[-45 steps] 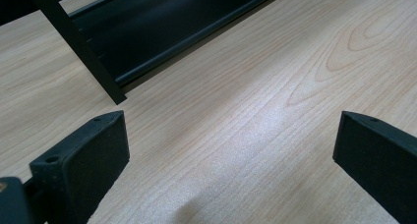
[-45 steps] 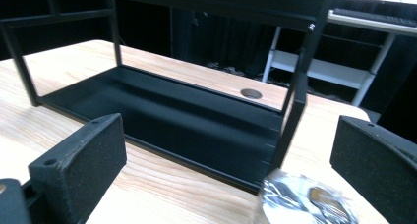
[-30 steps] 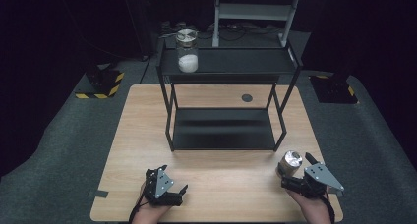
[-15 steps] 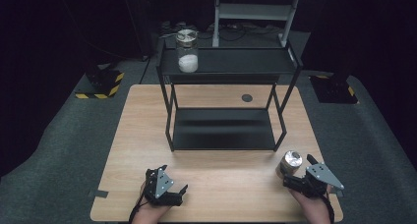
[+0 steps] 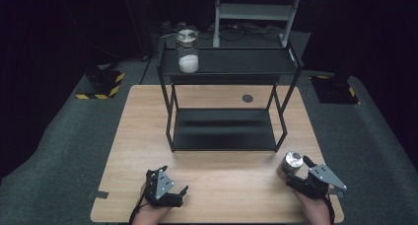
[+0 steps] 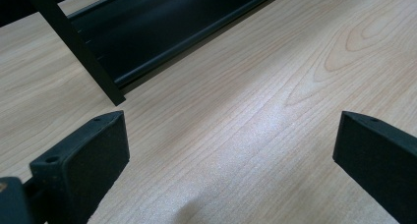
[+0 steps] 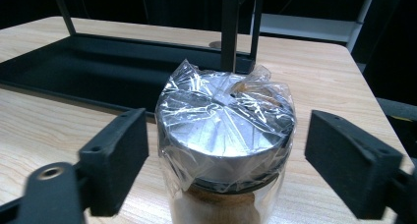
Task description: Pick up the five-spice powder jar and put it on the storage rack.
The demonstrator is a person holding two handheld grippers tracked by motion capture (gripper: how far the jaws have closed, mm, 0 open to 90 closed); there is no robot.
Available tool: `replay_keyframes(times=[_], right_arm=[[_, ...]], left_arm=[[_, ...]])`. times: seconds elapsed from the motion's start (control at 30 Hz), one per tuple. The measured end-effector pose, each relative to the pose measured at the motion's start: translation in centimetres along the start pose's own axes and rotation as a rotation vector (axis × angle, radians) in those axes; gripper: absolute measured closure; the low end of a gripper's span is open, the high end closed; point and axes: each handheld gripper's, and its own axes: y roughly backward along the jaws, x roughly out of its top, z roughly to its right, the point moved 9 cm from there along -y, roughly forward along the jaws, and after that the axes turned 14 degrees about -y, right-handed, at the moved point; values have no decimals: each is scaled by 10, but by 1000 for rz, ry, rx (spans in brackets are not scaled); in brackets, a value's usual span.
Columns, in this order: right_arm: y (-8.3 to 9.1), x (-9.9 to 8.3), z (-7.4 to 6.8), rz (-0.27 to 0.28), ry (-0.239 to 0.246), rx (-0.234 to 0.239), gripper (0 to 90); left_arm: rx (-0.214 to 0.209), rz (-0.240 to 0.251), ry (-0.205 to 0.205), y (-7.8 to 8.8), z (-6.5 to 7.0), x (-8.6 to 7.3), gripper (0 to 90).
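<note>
The glass jar with a silver metal lid wrapped in crinkled clear film [image 7: 225,150] stood upright on the light wooden table [image 5: 222,185], near its right near corner and just in front of the right near leg of the black metal two-tier shelf rack [image 5: 226,131]. A brown filling showed through the glass under the lid. In the high view the same jar [image 5: 290,165] sat just left of and beyond the right gripper [image 5: 301,171], which a hand held low over the table's near edge.

In the right gripper view that gripper [image 7: 223,157] had the jar between its two black jaws. The jaws had just been closing in on it, yet a narrow gap remained on each side of the lid, so the pads were not pressing on the jar.

The left gripper [image 5: 170,188] rested near the table's near edge, left of centre and well apart from the jar. Its own view showed the left gripper [image 6: 231,150] with the jaws standing wide apart over bare wood, nothing between them, and a leg of the rack just beyond.

On the far left of the rack's upper shelf stood a second clear glass jar holding a white powder [image 5: 188,52]. A small dark round disc [image 5: 247,98] lay on the table behind the rack.
</note>
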Motion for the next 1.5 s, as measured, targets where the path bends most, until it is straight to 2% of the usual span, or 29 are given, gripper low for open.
replay_keyframes(times=[0.13, 0.33, 0.73, 0.87, 1.13, 1.37, 1.5], right_arm=[[0, -1, 0, 12, 0, 9, 268], [-2, -4, 3, 16, -6, 20, 308], [-3, -11, 5, 58, -9, 34, 316], [-2, -13, 3, 79, 7, 27, 331], [-1, -11, 3, 83, 3, 27, 337], [4, -6, -2, 102, 29, 31, 337], [7, 0, -12, 111, 53, 46, 337]], left_arm=[[1, 1, 1, 0, 0, 0, 9], [1, 1, -1, 0, 0, 0, 8], [0, 2, 5, 0, -1, 0, 8], [-1, 4, 8, 1, -1, -1, 8], [-3, 6, 12, 0, -1, -1, 8], [-3, 6, 12, 1, -1, -1, 8], [-3, 5, 7, 0, -1, -1, 8]])
